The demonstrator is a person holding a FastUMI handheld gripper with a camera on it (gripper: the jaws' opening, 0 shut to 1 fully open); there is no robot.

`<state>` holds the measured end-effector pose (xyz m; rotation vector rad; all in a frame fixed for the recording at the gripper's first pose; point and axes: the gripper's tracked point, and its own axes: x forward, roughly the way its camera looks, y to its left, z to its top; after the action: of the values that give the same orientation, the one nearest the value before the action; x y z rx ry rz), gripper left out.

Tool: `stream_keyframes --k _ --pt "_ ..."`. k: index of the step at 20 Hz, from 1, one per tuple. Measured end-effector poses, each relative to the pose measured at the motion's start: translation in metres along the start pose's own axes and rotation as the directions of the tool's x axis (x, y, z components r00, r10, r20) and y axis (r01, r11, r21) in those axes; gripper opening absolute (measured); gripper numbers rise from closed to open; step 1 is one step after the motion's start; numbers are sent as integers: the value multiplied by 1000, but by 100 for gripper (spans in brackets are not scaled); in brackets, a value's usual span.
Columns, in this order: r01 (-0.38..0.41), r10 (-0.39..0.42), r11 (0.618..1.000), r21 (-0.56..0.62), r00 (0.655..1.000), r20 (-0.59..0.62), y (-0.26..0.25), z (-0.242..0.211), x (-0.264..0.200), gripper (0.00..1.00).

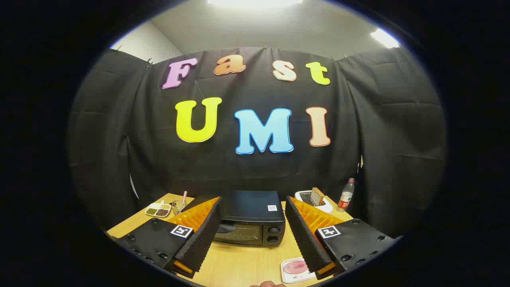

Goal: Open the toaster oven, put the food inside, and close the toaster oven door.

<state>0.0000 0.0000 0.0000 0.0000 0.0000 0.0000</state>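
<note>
Nothing is done yet — the toaster oven (250, 223) sits door-closed on the desk (243, 267) beyond the claw (251, 235), whose fingers spread wide, empty (food plate (295, 270) near the right finger).

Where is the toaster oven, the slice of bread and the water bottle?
toaster oven (252, 207): gripper view, flat top, beyond the open jaws.
slice of bread (317, 196): gripper view, its brown face.
water bottle (346, 196): gripper view, middle of the body.
</note>
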Motion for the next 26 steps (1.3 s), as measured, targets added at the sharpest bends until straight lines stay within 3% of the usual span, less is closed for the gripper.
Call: stream_keyframes --k 17,26 --pt "-8 8 1000 7 999 -52 11 -15 19 98" --pt "-16 17 1000 17 996 -86 39 -21 60 98"
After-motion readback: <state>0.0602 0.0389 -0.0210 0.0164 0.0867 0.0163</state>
